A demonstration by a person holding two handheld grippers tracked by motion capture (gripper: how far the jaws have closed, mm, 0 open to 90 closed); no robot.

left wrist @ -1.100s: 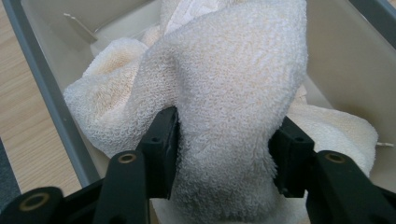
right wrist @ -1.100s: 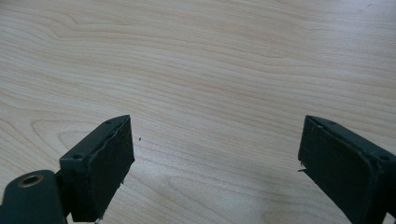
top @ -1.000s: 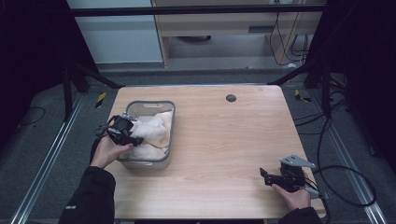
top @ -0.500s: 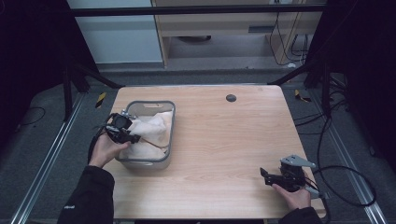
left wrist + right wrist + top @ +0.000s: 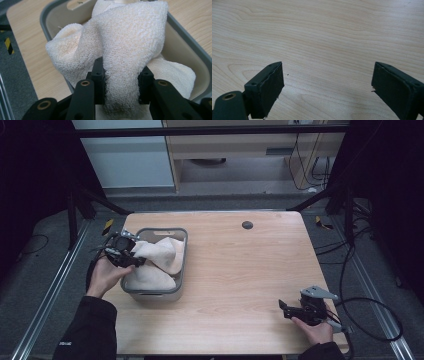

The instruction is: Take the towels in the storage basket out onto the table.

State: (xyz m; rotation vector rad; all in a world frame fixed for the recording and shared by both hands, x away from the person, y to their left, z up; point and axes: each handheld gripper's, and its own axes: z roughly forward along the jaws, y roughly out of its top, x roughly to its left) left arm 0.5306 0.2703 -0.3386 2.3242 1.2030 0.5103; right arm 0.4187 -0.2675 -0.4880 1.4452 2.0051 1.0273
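**Towel pinched at the basket's left rim**

The left hand-held gripper [image 5: 134, 261] sits at the left edge of the grey basket [image 5: 181, 265], its jaws closed on a fold of the cream towel [image 5: 130, 55] — the cloth fills the gap between them and bulges up and away over the basket. In the high view the towel [image 5: 159, 257] lies mostly inside the basket, one part raised toward the gripper and the rest bunched on the bottom. The basket stands on the left part of the wooden counter [image 5: 240, 270]. The right hand-held gripper [image 5: 283, 308] rests low at the counter's near right corner, well apart from the basket — jaws spread wide, bare wood between them.
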